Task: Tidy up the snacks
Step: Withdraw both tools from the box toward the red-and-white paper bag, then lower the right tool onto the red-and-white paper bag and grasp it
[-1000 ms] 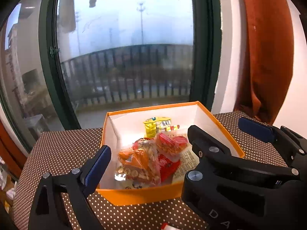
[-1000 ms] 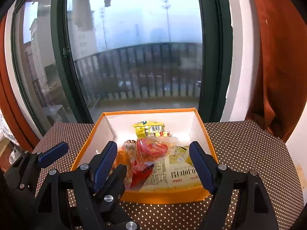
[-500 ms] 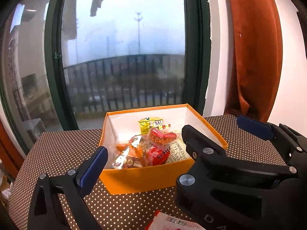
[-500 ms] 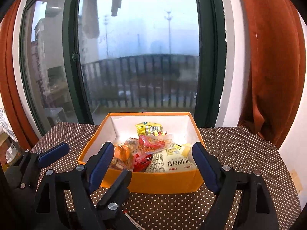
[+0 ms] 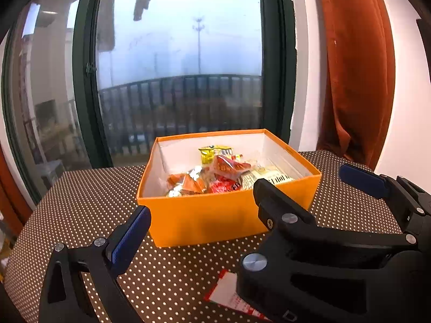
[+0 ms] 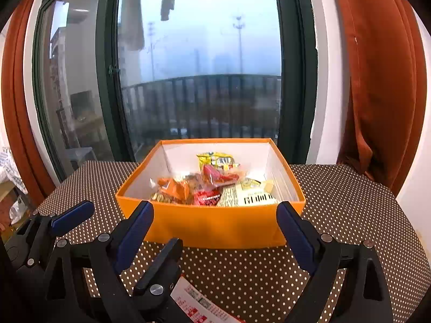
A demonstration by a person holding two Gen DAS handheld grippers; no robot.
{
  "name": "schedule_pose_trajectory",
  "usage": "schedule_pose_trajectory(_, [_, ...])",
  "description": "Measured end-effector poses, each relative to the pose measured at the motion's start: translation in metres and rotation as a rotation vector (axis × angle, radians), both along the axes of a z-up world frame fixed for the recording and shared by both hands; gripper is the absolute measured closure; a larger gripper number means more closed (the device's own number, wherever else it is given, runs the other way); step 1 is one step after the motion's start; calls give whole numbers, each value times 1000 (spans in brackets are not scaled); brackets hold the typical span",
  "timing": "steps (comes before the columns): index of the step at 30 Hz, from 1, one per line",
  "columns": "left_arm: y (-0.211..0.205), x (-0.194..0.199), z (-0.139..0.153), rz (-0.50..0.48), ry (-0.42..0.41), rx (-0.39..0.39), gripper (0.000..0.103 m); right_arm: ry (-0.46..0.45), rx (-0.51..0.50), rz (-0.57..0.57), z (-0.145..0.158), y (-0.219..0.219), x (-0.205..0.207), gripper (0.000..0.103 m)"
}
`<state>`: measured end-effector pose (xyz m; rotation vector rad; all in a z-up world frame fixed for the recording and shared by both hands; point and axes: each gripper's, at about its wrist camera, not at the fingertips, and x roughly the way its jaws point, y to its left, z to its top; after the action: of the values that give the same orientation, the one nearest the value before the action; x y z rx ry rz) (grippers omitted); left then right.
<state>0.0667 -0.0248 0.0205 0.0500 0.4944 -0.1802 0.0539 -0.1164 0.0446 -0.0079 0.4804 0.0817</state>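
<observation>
An orange box (image 5: 215,218) (image 6: 215,228) sits on the brown dotted tablecloth and holds several snack packets: a yellow one (image 6: 214,158), red ones (image 6: 219,175), an orange one (image 6: 172,187) and a white printed one (image 6: 253,197). A red-and-white packet (image 5: 229,290) (image 6: 199,304) lies on the cloth in front of the box. My left gripper (image 5: 202,212) is open and empty, near the box's front. My right gripper (image 6: 215,226) is open and empty, in front of the box, and also shows in the left wrist view (image 5: 309,188).
The table (image 6: 350,215) stands against a large window with a dark green frame (image 6: 293,80). Rust-orange curtains (image 6: 377,94) hang at the right. The cloth runs out to the table's edges on both sides of the box.
Both grippers have pulled back and down from above the box to in front of it. The red-and-white packet on the cloth has come into view. Both stay open.
</observation>
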Motion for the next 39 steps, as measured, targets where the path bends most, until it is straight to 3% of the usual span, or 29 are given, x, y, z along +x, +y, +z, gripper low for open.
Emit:
schedule_pose_trajectory(3, [2, -8, -7, 3, -17, -3, 3, -15, -1, -21, -7, -1, -8, 1])
schedule_pose_trajectory(16, [9, -27, -53, 17, 2, -6, 3, -1, -1, -4, -47, 3, -23, 1])
schedule_pose_trajectory(28, [9, -24, -106, -6, 210, 23, 6, 150, -1, 42, -100, 3, -16, 1])
schedule_pose_trajectory(36, [17, -27, -129, 22, 292, 30, 6, 238, -35, 93, -125, 15, -9, 1])
schedule_pose_trajectory(39, [19, -29, -136, 42, 311, 69, 6, 290, -28, 113, -136, 18, -5, 1])
